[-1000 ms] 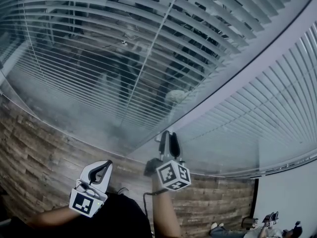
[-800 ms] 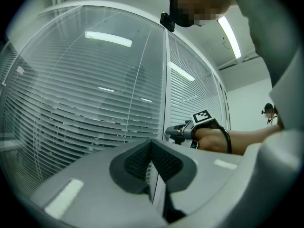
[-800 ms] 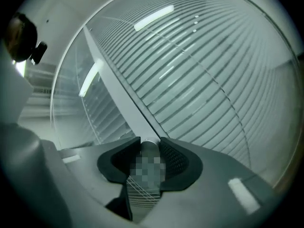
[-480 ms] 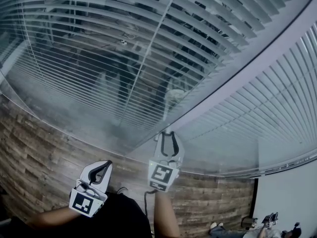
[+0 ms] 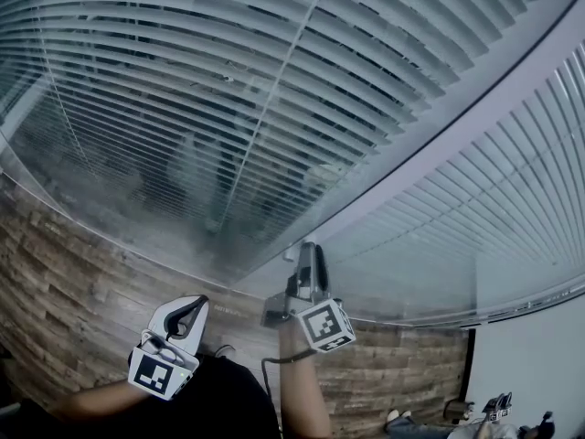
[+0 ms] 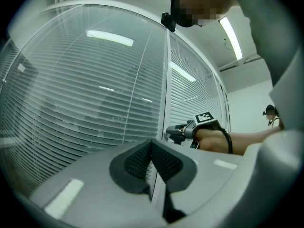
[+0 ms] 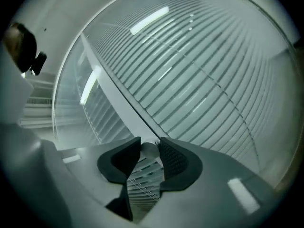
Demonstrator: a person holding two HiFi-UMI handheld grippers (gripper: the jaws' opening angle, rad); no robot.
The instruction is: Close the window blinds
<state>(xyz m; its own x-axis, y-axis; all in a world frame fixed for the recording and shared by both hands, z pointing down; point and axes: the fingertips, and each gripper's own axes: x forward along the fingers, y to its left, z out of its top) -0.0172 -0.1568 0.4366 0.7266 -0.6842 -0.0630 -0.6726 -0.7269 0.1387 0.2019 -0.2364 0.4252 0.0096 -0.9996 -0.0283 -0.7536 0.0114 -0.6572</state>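
The white slatted blinds [image 5: 228,108] hang behind glass and fill the head view; their slats lie nearly flat, and only faint dark shapes show through. My right gripper [image 5: 309,252] is at the pale window frame [image 5: 457,135]. It is shut on a small round silvery knob [image 7: 149,150], which sits between its dark pads [image 7: 173,158]. The left gripper view shows this right gripper [image 6: 173,132] from the side, against the frame. My left gripper [image 5: 196,305] is held lower and to the left, away from the window, jaws shut with nothing in them.
A dark wood-plank wall [image 5: 73,291] runs below the window. Right of the frame, a second panel of blinds [image 5: 512,208] continues. A white wall [image 5: 530,364] stands at the far right. My forearm [image 5: 306,401] reaches up from the bottom edge.
The right gripper has rolled on the knob. The slats have tilted further shut, so the dark shapes seen through them have faded. The left gripper has not moved.
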